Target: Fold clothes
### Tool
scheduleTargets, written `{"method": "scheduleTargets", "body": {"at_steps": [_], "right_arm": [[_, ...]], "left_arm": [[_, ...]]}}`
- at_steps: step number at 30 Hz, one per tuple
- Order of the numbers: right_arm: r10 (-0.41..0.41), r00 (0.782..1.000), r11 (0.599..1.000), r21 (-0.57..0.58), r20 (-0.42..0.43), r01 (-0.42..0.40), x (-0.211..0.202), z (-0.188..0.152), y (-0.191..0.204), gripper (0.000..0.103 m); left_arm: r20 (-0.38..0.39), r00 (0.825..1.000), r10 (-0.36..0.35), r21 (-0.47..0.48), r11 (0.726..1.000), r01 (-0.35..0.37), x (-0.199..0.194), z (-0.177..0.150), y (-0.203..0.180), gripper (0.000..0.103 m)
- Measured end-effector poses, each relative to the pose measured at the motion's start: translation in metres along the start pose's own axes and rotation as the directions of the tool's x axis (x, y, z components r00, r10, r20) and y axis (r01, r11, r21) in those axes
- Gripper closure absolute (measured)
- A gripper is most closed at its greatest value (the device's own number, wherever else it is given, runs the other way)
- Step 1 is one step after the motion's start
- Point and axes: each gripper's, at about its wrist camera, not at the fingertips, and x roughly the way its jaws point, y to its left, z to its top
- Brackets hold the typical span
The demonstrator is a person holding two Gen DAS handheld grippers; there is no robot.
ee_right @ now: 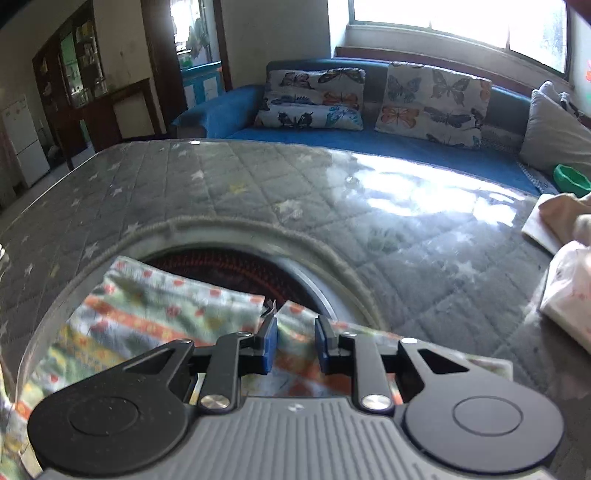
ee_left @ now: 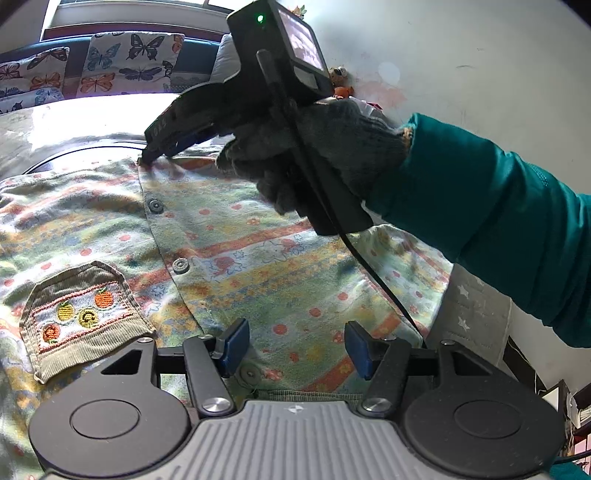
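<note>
Item: child's buttoned shirt [ee_left: 229,236], pale green cotton printed with orange bands, red dots and small flowers, lying spread flat on a bench [ee_right: 229,184] covered with a grey quilted, star-patterned cloth under a glossy clear sheet. Front placket runs up the middle of the left wrist view with grey buttons [ee_left: 155,205] along it; a ribbed olive patch pocket [ee_left: 83,314] embroidered with small fruits sits to its left. Left gripper [ee_left: 293,349]: jaws apart, blue pads hovering over the lower front of the shirt near its hem, no fabric between them. Right gripper [ee_right: 294,345]: held in a grey knitted glove [ee_left: 332,147] with a teal sleeve [ee_left: 491,221] behind it, its tips set down at the neckline of the shirt; jaws narrowly apart, fabric lying in the gap, and whether the pads actually press on it cannot be told. In the right wrist view the collar edge overlaps a round opening [ee_right: 236,266] in the bench cover, dark red inside. Surroundings: blue sofa [ee_right: 229,107] with butterfly-print cushions [ee_right: 432,103] beyond the bench, a bright window [ee_right: 461,22] above, a green bowl [ee_right: 570,181] at the far right, pale folded cloth [ee_right: 569,280] at the bench's right edge.
</note>
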Motion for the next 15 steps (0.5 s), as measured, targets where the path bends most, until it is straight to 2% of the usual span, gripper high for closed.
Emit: {"method": "scheduleTargets", "body": {"at_steps": [4,8,15], "right_arm": [[-0.026,0.999,1.0,0.002,-0.022,0.026,-0.008,0.002,-0.008,0.082],[-0.07,0.996,0.994,-0.089,-0.049,0.065,-0.007,-0.008,-0.001,0.082],[-0.091,0.996,0.994,-0.062,-0.007,0.09,0.007,-0.002,0.004,0.08]], "left_arm": [[0.001,1.0,-0.004,-0.003,1.0,0.004,0.0,0.0,0.001,0.042],[0.004,1.0,-0.005,-0.001,1.0,0.005,0.0,-0.001,0.0,0.041],[0.003,1.0,-0.002,-0.004,1.0,0.002,0.0,0.0,-0.002,0.041]]}}
